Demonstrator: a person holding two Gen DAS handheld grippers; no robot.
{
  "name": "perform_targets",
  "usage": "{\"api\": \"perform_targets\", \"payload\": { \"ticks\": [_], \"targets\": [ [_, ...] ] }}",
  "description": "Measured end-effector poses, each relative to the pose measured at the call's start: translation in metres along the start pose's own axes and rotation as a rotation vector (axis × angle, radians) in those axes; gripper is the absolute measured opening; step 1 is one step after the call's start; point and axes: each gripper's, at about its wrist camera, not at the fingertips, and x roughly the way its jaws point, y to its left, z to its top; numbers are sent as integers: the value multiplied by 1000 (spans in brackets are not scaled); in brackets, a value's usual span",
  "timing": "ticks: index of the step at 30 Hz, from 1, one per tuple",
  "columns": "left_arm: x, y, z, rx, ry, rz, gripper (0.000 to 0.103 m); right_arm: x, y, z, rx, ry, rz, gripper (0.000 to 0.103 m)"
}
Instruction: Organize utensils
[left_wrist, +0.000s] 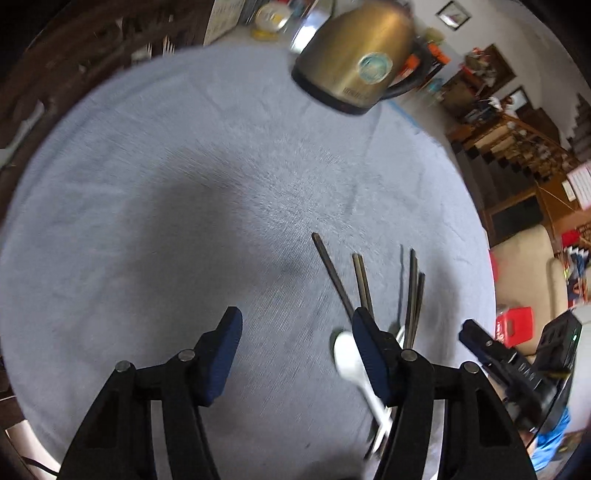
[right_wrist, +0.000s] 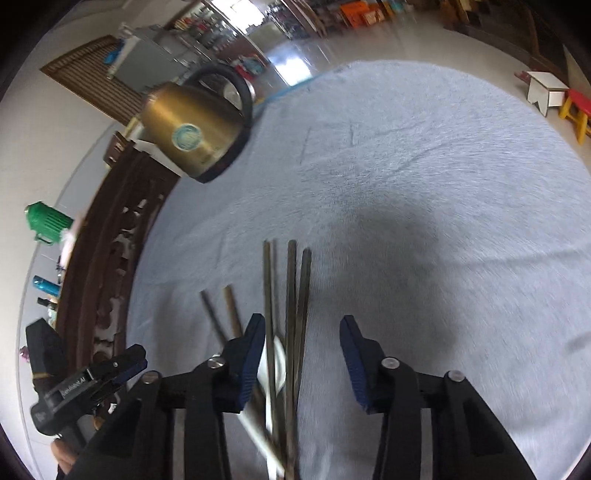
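Here we look down on a table (left_wrist: 147, 166) covered in a pale blue-grey cloth, both views smeared with blur. In the left wrist view our left claw (left_wrist: 295, 354) stands apart with nothing between its blue pads; its right finger covers part of a white spoon (left_wrist: 349, 360) lying on the cloth. The dark chopsticks (left_wrist: 364, 284) fan out from that finger toward twelve and one o'clock, several loose sticks lying side by side. A brass-coloured kettle (left_wrist: 354, 55) with a black base and handle stands well apart at one o'clock near the table's far edge. The other claw shows at four o'clock in this view.

In the right wrist view our right claw (right_wrist: 303, 354) is also released, gripping nothing, though two of the chopsticks (right_wrist: 295, 295) run up through the gap between its pads toward twelve o'clock; whether the pads touch them we cannot tell. The spoon (right_wrist: 275, 363) lies just inside the left pad. The kettle (right_wrist: 192, 133) sits at ten o'clock
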Motion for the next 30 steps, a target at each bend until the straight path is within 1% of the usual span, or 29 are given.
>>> {"api": "perform_targets", "payload": {
  "ticks": [4,6,8,12,14,15,16,17,19,21,22,23,24,25,30],
  "targets": [
    [26,-9,25,-42,74,20,63,25,3,18,11,48,-37,39],
    [33,-15,31,-52,84,20,63,31,5,22,9,61,-51,39],
    [43,-21,36,-54,94,36,63,38,3,28,13,70,-58,39],
    [66,-22,42,-92,130,50,63,45,1,36,34,81,-71,39],
    [70,-24,43,-97,124,58,62,46,1,39,37,81,-80,39],
    [70,-27,44,-92,109,65,55,47,3,40,36,80,-86,39],
    [71,-28,45,-87,114,61,48,47,4,42,35,77,-93,39],
    [73,-28,45,-89,124,57,45,48,5,42,36,77,-94,39],
    [72,-29,45,-82,110,87,33,51,8,44,27,75,-109,39],
    [71,-30,44,-64,102,114,26,56,13,44,10,78,-142,32],
    [71,-30,44,-65,99,116,24,62,15,45,4,89,-150,31],
    [71,-30,45,-68,97,115,24,65,17,44,-1,96,-155,30],
    [70,-30,45,-64,95,116,24,67,20,44,-15,91,-179,27],
    [71,-32,45,-55,92,122,24,68,24,44,-34,81,-207,26],
    [81,-49,48,-16,68,164,24,79,45,40,-146,70,-317,25]
  ]
}}
